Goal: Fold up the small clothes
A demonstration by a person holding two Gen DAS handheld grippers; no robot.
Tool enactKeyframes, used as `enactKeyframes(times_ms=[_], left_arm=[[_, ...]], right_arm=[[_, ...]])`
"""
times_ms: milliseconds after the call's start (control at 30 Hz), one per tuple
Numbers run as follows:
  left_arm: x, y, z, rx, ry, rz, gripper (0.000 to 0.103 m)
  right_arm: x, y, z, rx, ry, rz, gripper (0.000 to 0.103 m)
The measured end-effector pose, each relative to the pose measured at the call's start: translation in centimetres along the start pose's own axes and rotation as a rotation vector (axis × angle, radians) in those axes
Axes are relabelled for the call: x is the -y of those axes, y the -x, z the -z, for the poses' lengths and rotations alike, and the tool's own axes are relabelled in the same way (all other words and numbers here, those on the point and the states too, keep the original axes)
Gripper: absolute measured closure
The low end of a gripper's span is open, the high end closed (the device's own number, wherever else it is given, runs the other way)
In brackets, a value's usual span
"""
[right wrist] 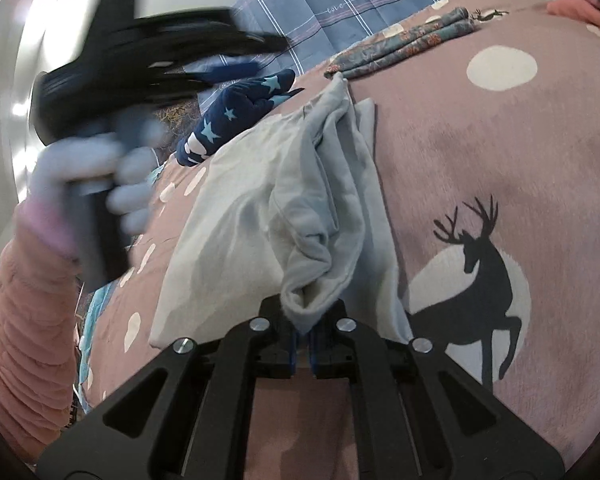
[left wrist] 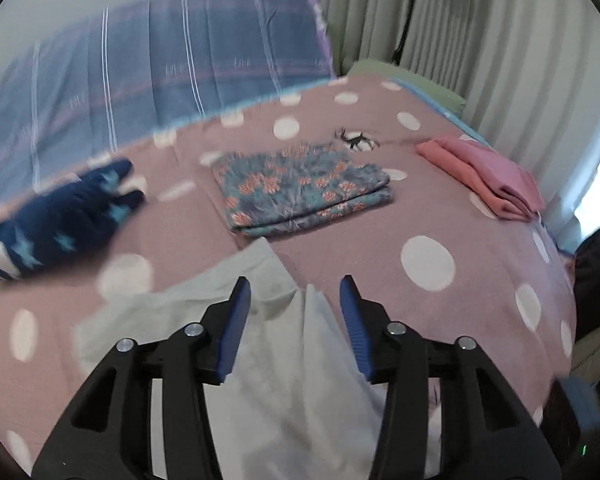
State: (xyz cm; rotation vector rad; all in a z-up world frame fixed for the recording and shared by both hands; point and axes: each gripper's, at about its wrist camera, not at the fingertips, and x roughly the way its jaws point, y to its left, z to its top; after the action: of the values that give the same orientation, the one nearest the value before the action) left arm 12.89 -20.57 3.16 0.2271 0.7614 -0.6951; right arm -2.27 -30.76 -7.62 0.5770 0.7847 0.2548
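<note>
A pale grey garment [right wrist: 260,216] lies partly folded on the pink dotted blanket [right wrist: 480,152]. My right gripper [right wrist: 303,332] is shut on a bunched edge of the garment at its near end. My left gripper [left wrist: 295,300] is open and empty, its blue pads [left wrist: 236,328] spread above the garment [left wrist: 260,320]. In the right wrist view the left gripper [right wrist: 148,64] is a dark blur held in a gloved hand above the garment's left side.
A folded floral cloth [left wrist: 300,188], a folded pink garment [left wrist: 484,176] and a navy star-print garment [left wrist: 56,216] lie on the blanket [left wrist: 480,248]. A blue plaid pillow [left wrist: 160,64] stands behind. Curtains [left wrist: 480,40] hang at the right.
</note>
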Motion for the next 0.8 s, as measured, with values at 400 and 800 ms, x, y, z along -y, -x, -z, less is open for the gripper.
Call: enactKeyframes(times_ms=[400,800], left_arm=[[-1.1,9.3,18.2,-0.089,0.002,-0.045,0.042],[-0.8,8.6,21.1,-0.079,-0.002,-0.147,0.042]], right_arm=[[0.2,0.2,-0.1,-0.015,-0.013,0.020,0.090],[-1.4,0.2,-0.5,0.008,0.029,0.076,0.092]])
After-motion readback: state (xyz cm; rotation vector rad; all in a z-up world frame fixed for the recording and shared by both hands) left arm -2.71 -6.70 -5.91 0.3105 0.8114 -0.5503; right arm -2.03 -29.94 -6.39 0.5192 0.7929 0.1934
